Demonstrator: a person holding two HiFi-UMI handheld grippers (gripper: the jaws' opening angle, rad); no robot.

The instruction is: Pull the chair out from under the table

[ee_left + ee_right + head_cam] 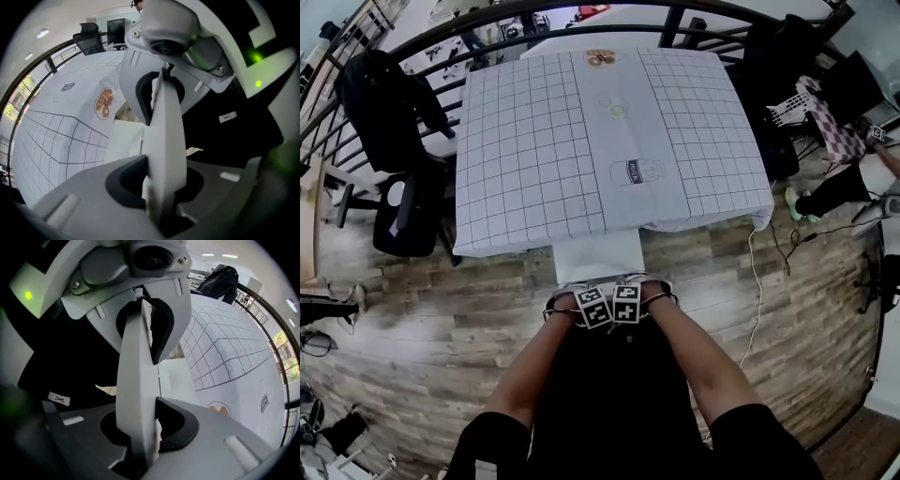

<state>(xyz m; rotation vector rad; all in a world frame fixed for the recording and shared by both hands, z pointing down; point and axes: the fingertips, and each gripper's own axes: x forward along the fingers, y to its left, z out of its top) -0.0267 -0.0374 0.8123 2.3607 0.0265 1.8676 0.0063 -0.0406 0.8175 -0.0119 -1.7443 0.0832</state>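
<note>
Wood floor (441, 328) shows below the table (534, 141), where at frame centre my left gripper (592, 305) and right gripper (627, 302) both pinch the back of the chair (598, 255) at the table's near edge; pulling is in hand, I judge, and next those 2 must draw evenly toward frame bottom.

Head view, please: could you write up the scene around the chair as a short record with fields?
chair: white, seat partly out from under the near edge of the table
table cover: cloth with a grid pattern
left gripper: shut on the chair's back
right gripper: shut on the chair's back, right beside the left gripper
</note>
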